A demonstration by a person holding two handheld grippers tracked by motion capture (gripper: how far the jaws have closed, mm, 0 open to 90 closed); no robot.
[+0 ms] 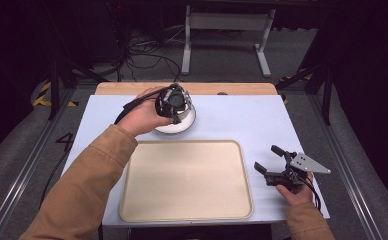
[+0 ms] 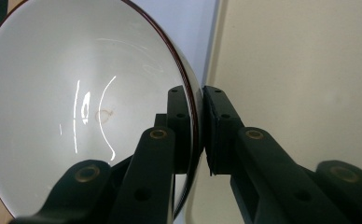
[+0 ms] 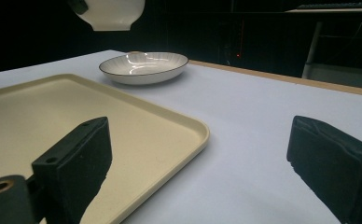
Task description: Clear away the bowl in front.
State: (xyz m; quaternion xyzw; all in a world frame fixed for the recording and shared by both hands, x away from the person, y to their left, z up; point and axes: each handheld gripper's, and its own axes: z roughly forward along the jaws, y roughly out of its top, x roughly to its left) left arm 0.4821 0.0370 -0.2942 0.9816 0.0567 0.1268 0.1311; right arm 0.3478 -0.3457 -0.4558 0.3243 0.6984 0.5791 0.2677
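My left gripper (image 1: 178, 111) (image 2: 198, 100) is shut on the dark-edged rim of a white bowl (image 2: 76, 93), one jaw inside and one outside. The right gripper view has that bowl (image 3: 110, 13) lifted in the air above a shallow ribbed white plate (image 3: 144, 66) on the table. In the high view a white rim (image 1: 179, 126) shows under the left gripper; I cannot tell bowl from plate there. My right gripper (image 1: 266, 157) (image 3: 198, 127) is open and empty, low over the table right of the beige tray (image 1: 182, 180) (image 3: 123, 116) (image 2: 300, 56).
The pale blue table top (image 1: 247, 115) has a wooden strip (image 1: 207, 88) along its far edge. Beyond it, on the floor, are black cables (image 1: 147, 50) and the white legs of another table (image 1: 187, 45). Dark frame posts stand at both sides.
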